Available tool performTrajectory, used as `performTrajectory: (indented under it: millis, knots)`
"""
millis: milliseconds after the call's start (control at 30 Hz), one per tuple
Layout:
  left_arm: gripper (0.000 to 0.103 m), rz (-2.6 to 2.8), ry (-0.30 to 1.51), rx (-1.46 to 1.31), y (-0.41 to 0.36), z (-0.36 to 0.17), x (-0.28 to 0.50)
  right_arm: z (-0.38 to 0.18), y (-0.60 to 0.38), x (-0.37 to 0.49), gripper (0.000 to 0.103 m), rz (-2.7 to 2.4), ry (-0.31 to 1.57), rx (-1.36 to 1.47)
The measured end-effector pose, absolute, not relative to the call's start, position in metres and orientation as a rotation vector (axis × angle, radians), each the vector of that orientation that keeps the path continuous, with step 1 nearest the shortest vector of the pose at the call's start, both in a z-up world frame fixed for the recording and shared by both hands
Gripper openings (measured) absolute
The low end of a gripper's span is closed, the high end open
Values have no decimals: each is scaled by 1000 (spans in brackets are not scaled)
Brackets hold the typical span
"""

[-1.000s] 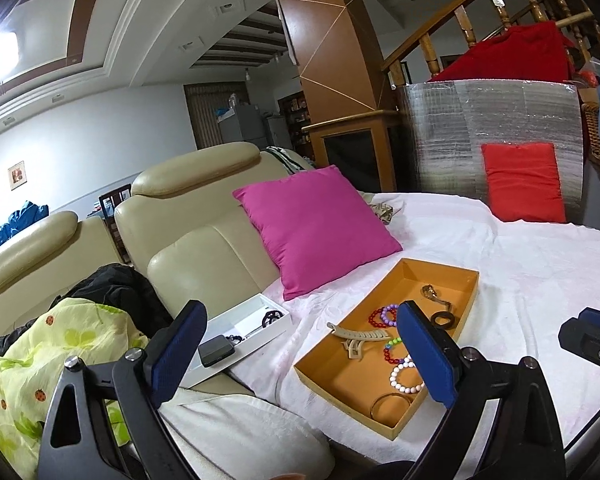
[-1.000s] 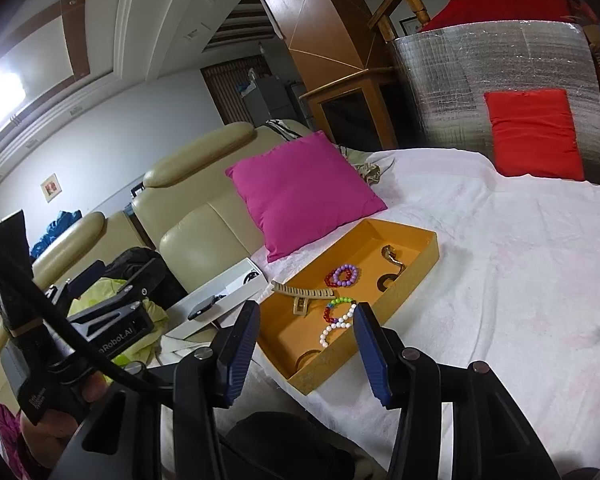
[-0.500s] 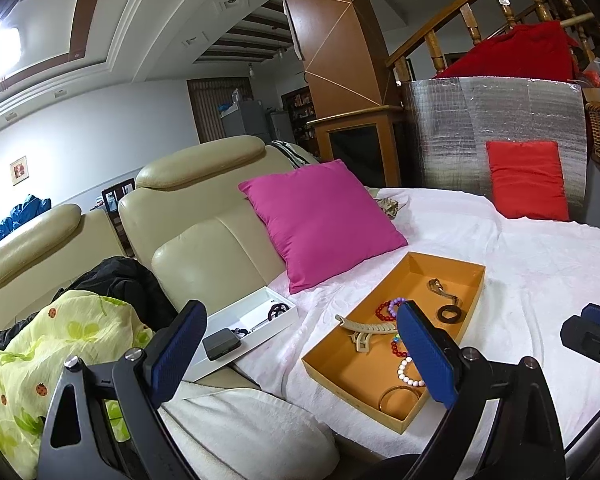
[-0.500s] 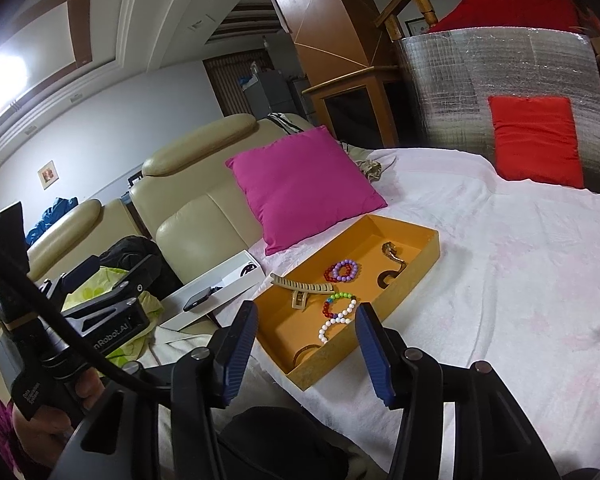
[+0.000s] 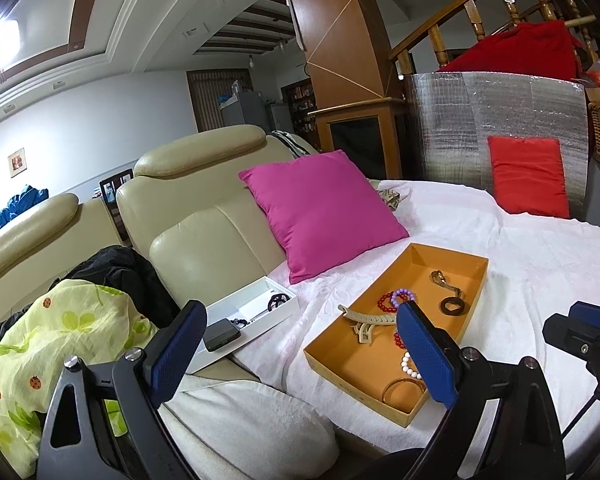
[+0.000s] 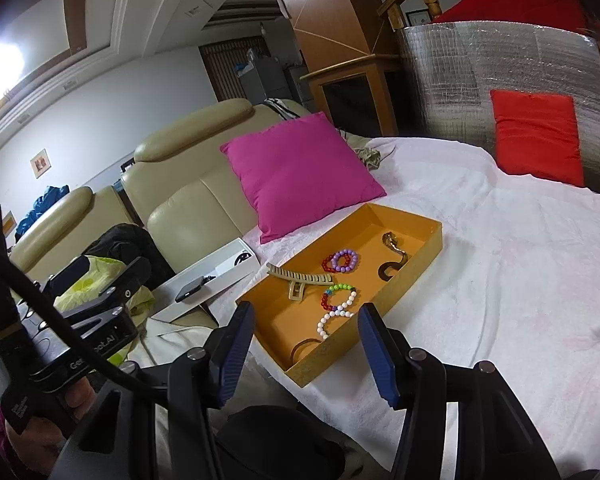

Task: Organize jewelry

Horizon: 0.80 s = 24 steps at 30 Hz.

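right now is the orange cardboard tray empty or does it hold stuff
Not empty: the orange cardboard tray holds a beige hair claw, bead bracelets and a dark ring.

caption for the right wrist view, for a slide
Open right gripper hovers before orange tray holding hair claw and bead bracelets.

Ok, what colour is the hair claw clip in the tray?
Beige; the hair claw clip shows best in the right wrist view.

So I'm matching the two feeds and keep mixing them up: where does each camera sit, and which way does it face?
Left wrist: on the left gripper, open, facing the white box.
Right wrist: on the right gripper, open, facing the orange tray; left gripper at its left edge.
Shared: tray, pink cushion.
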<state>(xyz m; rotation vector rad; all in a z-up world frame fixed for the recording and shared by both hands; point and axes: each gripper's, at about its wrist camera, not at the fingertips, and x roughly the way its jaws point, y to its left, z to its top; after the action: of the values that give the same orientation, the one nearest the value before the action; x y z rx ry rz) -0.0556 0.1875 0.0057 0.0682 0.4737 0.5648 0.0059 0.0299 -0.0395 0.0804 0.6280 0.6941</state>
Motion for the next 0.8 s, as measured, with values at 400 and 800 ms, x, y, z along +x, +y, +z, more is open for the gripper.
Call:
performTrajectory:
  millis: [400, 800]
  knots:
    - [96, 554, 498, 61, 202, -6, -44, -46, 49, 15, 58, 690, 630, 39]
    - [96, 527, 500, 51, 203, -9, -32, -57, 58, 40, 58, 698, 661, 59]
